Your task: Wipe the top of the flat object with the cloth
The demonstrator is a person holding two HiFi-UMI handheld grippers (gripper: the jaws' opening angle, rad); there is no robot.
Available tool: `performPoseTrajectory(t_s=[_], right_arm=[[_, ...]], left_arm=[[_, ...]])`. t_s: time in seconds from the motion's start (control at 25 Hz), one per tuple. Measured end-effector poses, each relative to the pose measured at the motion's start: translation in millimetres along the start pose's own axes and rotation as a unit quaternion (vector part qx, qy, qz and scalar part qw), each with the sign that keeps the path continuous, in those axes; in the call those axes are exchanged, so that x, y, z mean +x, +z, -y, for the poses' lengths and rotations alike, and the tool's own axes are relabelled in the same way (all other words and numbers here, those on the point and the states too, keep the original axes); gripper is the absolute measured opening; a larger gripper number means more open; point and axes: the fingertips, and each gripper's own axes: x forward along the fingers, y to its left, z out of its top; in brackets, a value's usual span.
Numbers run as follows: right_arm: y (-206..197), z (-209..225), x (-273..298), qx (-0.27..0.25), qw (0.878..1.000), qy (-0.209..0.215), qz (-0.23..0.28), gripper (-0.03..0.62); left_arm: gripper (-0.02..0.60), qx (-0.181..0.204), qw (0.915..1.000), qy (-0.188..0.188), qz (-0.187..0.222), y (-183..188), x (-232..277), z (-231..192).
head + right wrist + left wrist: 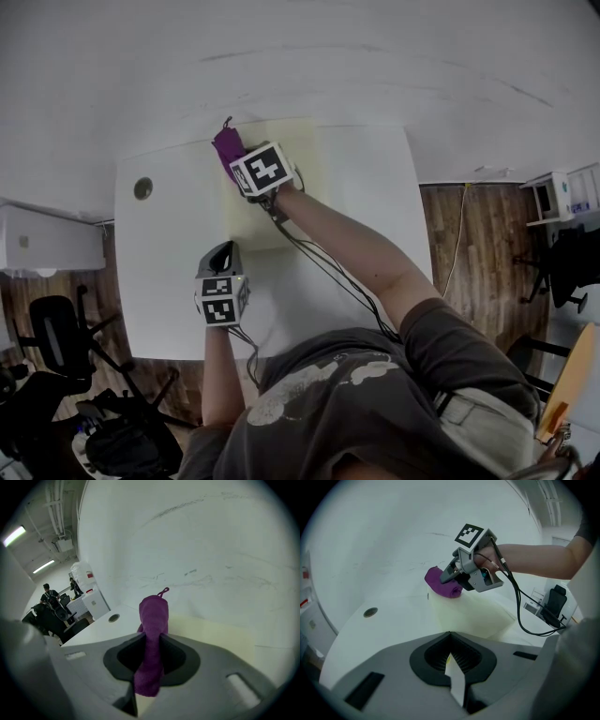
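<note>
A pale yellow flat object (pixel 323 164) lies on the white table (pixel 169 272) against the wall. My right gripper (pixel 238 161) is shut on a purple cloth (pixel 227 146) and presses it onto the object's far left corner. From the left gripper view the cloth (pixel 443 584) bunches under the right gripper (pixel 450 577). In the right gripper view the cloth (pixel 153 634) runs up between the jaws, with the flat object (pixel 213 632) beyond. My left gripper (pixel 223 251) sits at the object's near left corner, jaws shut (pixel 451 651); a thin pale strip shows at their seam.
A round cable hole (pixel 142 188) is in the table's left part. The white wall (pixel 309 56) stands right behind the table. Black cables (pixel 520 606) trail from the right gripper. Office chairs (pixel 56 342) stand on the floor to the left. People (pixel 47 595) stand far off.
</note>
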Motion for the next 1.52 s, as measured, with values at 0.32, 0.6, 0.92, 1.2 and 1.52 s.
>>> performPoseTrajectory(t_s=[0.32, 0.6, 0.92, 1.2, 1.52], right_arm=[[-5, -11, 20, -0.007, 1.000, -0.003, -0.012, 0.074], [-6, -7, 20, -0.039, 0.999, -0.008, -0.013, 0.074], [-15, 4, 11, -0.042, 0.999, -0.026, -0.015, 0.074], [-25, 28, -4, -0.032, 0.998, -0.047, -0.019, 0.074], [-48, 75, -31, 0.007, 0.996, -0.090, -0.026, 0.074]], left_arm=[[-0.003, -0.004, 1.0000, 0.000, 0.002, -1, 0, -1], [-0.003, -0.004, 1.0000, -0.003, -0.006, -2, -1, 0], [-0.003, -0.005, 1.0000, -0.002, -0.007, -2, 0, 2], [-0.003, -0.004, 1.0000, 0.004, 0.001, -2, 0, -2], [-0.003, -0.003, 1.0000, 0.006, 0.002, -1, 1, 0]])
